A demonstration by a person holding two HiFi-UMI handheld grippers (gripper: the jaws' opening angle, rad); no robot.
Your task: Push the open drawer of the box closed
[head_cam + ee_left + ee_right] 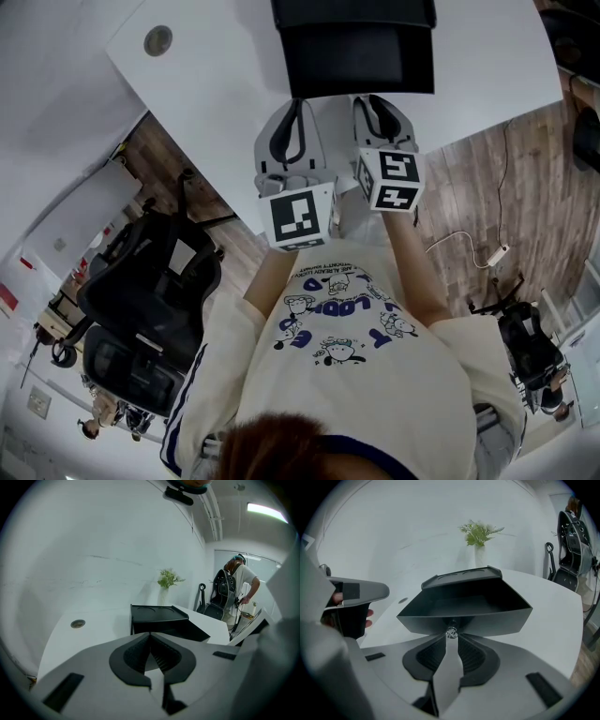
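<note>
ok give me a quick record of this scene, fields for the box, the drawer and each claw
box: black box on the white table
drawer: drawer pulled open, nothing visible inside
knob: small knob on the drawer front
right claw: right claw tips closed on the knob
left claw: left claw shut, empty, short of the box
background: plant behind the box

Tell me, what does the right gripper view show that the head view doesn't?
Only the right gripper view shows the drawer open from the front, its small knob between the right gripper's jaw tips, and a plant behind the box. Only the head view shows the person's printed shirt, office chairs and wooden floor. Both show the box, the white table and the left gripper.
</note>
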